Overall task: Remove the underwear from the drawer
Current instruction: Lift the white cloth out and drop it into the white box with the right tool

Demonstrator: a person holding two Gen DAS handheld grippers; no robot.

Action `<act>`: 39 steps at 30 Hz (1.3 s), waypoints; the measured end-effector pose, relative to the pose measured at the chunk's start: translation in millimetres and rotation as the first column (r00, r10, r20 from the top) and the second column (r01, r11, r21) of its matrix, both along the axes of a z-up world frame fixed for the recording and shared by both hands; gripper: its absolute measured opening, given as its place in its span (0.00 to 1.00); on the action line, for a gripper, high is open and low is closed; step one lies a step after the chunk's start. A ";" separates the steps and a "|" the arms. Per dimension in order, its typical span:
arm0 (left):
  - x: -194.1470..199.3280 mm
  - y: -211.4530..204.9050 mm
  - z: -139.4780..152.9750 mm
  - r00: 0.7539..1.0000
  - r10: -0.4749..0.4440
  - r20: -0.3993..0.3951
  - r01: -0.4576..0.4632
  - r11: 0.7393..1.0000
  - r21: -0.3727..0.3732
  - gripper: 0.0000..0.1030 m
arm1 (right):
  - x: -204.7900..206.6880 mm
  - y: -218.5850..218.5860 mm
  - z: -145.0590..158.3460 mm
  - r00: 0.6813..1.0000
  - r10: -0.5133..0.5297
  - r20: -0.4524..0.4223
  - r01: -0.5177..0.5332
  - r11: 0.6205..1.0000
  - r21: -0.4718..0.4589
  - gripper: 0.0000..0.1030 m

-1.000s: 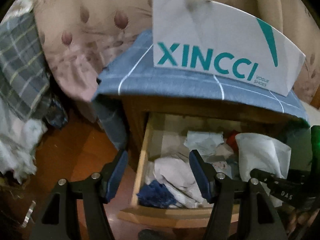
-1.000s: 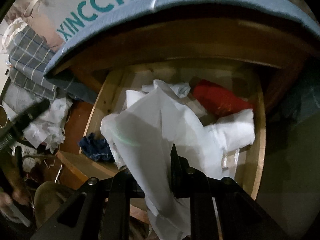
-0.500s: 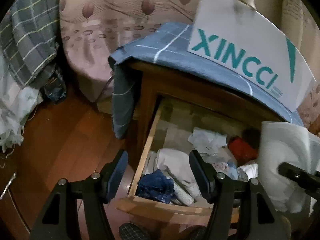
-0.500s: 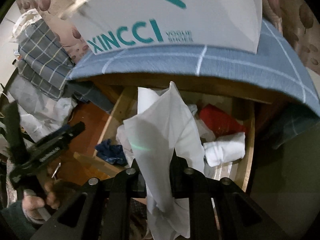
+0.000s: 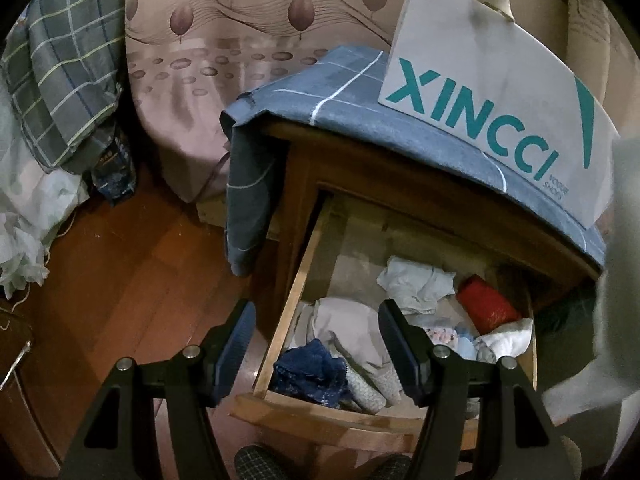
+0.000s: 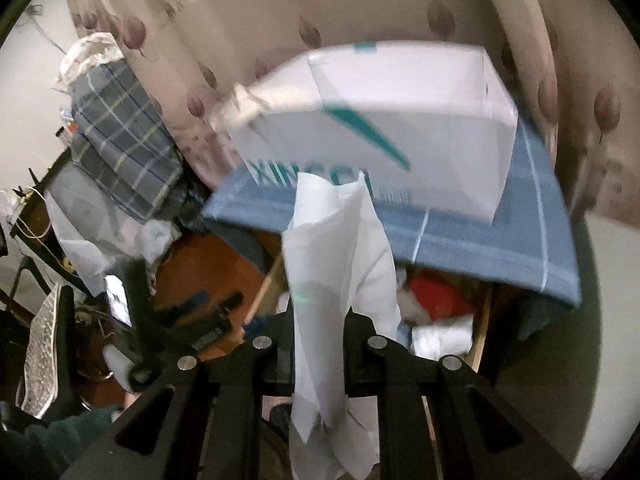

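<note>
Where the left wrist view runs out at its right edge, a pale blurred mass (image 5: 616, 280) is cut off and too smeared to identify. At the lower centre, the left gripper (image 5: 316, 344) has its blue-padded fingers (image 5: 236, 344) spread wide, with nothing between them, above the near left corner of the open wooden drawer (image 5: 280, 328). Crumpled soft cloth fills the drawer: a dark blue lacy piece (image 5: 310, 372) at the front left, a pale folded piece (image 5: 348, 328) beside it, a white wad (image 5: 416, 284) further back and a red roll (image 5: 486, 304) to the right; which of these are underwear cannot be told. A blue checked cloth (image 5: 360, 92) drapes over the cabinet top and hangs down its left side. On it stands a stiff white box (image 5: 500, 92) with teal lettering, its far end hidden. Glossy brown floorboards (image 5: 120, 264) fill the lower left, and a plaid fabric (image 5: 64, 64) sits at the upper left.

Much of the right wrist view is motion-blurred, and the box lettering is only partly readable. The right gripper (image 6: 320, 332) at the lower centre is pinched tight on the underwear (image 6: 336, 264), a thin, creased white garment standing up from the jaws and hanging below them, clear of the drawer. It hides most of the drawer (image 6: 480, 320); only a red patch and white cloth show to its right. At the lower left, dark blurred shapes include what seems to be the other gripper.
</note>
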State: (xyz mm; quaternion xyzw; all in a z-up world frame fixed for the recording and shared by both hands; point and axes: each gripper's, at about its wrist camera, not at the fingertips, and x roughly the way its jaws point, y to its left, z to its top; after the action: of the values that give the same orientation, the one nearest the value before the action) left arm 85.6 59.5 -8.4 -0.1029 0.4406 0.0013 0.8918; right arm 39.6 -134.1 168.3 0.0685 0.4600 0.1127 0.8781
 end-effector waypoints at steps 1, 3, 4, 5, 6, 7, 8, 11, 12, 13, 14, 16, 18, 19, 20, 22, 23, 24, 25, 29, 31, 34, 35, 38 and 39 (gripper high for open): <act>0.2 0.0 -0.3 1.000 0.001 -0.001 -0.001 1.000 0.000 0.64 | 1.6 0.4 10.4 1.000 0.002 0.017 -0.002 1.000 -0.002 0.13; 0.5 1.6 -0.5 1.000 0.006 -0.002 -0.006 1.000 -0.002 0.64 | 5.8 0.5 31.0 0.999 0.003 0.047 -0.003 1.000 0.003 0.13; 0.7 2.5 -0.9 1.000 0.007 -0.003 -0.007 1.000 -0.006 0.64 | 8.9 0.6 44.0 0.998 0.006 0.066 -0.006 1.000 0.007 0.13; 0.9 3.2 -1.4 1.000 0.010 -0.004 -0.010 1.000 -0.010 0.64 | 12.0 0.7 57.6 0.996 0.006 0.088 -0.007 1.000 0.014 0.13; 0.7 3.7 -1.6 1.000 0.013 -0.004 -0.013 1.000 -0.013 0.64 | 14.4 0.8 66.8 0.995 0.009 0.102 -0.010 1.000 0.015 0.13; 0.8 4.3 -1.8 1.000 0.014 -0.004 -0.014 1.000 -0.018 0.64 | 19.0 2.7 80.8 0.992 0.013 0.127 -0.014 1.000 0.007 0.13; 0.1 4.4 -1.5 1.000 0.014 -0.004 -0.014 1.000 -0.019 0.64 | 24.2 3.9 95.3 0.988 0.013 0.156 -0.012 1.000 -0.007 0.13; -0.6 4.6 -1.0 1.000 0.010 -0.001 -0.010 1.000 -0.017 0.64 | 43.3 6.3 127.2 0.975 0.015 0.221 -0.006 0.999 -0.041 0.13; -0.7 4.7 -1.0 1.000 0.010 0.000 -0.010 1.000 -0.017 0.64 | 50.2 6.6 136.4 0.971 0.015 0.237 -0.003 0.999 -0.051 0.13; -1.2 4.9 -0.8 1.000 0.010 0.001 -0.010 1.000 -0.017 0.64 | 57.3 8.6 144.5 0.967 0.018 0.255 -0.001 0.998 -0.066 0.13; -1.3 5.1 -0.8 1.000 0.010 0.002 -0.010 1.000 -0.019 0.64 | 65.6 9.9 153.0 0.961 0.019 0.276 0.006 0.996 -0.086 0.13; -1.1 5.3 -1.2 1.000 0.009 0.001 -0.009 1.000 -0.021 0.64 | 84.3 12.7 171.5 0.949 0.016 0.314 0.021 0.994 -0.112 0.13; -1.4 5.5 -1.1 1.000 0.009 0.002 -0.009 1.000 -0.021 0.64 | 102.9 14.5 183.7 0.939 0.016 0.344 0.032 0.990 -0.134 0.13; -1.4 5.4 -1.1 1.000 0.010 0.003 -0.010 1.000 -0.021 0.64 | 113.0 15.7 187.8 0.934 0.019 0.356 0.037 0.988 -0.151 0.13; -1.2 5.9 -1.3 1.000 0.011 0.005 -0.011 1.000 -0.023 0.64 | 125.5 16.6 190.8 0.930 0.018 0.366 0.046 0.985 -0.166 0.13; -0.9 6.9 -1.9 1.000 0.017 0.004 -0.017 0.999 -0.029 0.64 | 142.3 13.6 190.5 0.932 0.006 0.363 0.059 0.984 -0.168 0.13; -0.8 6.9 -2.6 1.000 0.018 0.003 -0.018 0.999 -0.032 0.64 | 153.3 12.5 187.3 0.934 -0.001 0.357 0.067 0.982 -0.174 0.13; -0.6 7.1 -2.8 1.000 0.019 0.002 -0.019 0.999 -0.034 0.64 | 163.7 11.0 181.2 0.937 -0.006 0.350 0.076 0.979 -0.188 0.13; -0.1 7.0 -3.5 1.000 0.019 0.000 -0.019 0.999 -0.035 0.64 | 171.5 8.9 172.8 0.942 -0.011 0.335 0.081 0.977 -0.198 0.13; -0.6 6.1 -2.6 1.000 0.024 0.012 -0.024 0.999 -0.022 0.64 | 204.9 -5.1 117.0 0.976 -0.056 0.212 0.109 0.963 -0.246 0.13; -1.9 1.4 -0.7 1.000 0.009 0.027 -0.009 1.000 -0.001 0.64 | 218.4 -12.7 86.0 0.989 -0.076 0.128 0.110 0.951 -0.289 0.13; -3.7 -5.3 2.0 0.999 -0.010 0.044 0.009 1.000 0.028 0.64 | 228.2 -21.1 47.7 0.994 -0.093 0.057 0.107 0.931 -0.348 0.13; -3.8 -6.8 2.1 0.999 -0.015 0.046 0.013 0.999 0.032 0.64 | 231.0 -22.9 37.1 0.995 -0.096 0.037 0.103 0.922 -0.372 0.13; -3.6 -10.5 2.2 0.999 -0.023 0.048 0.020 0.999 0.045 0.64 | 236.2 -25.0 16.0 0.995 -0.101 -0.011 0.087 0.903 -0.420 0.13; -3.9 -10.5 2.2 0.999 -0.022 0.049 0.019 0.999 0.049 0.64 | 238.1 -25.6 8.9 0.994 -0.106 -0.031 0.083 0.901 -0.426 0.13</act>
State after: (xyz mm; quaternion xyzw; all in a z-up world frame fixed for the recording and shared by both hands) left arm 81.7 49.0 -6.2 -0.0766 0.4192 0.0003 0.9047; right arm 277.8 -159.6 177.2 -0.0985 0.4927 -0.0346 0.8639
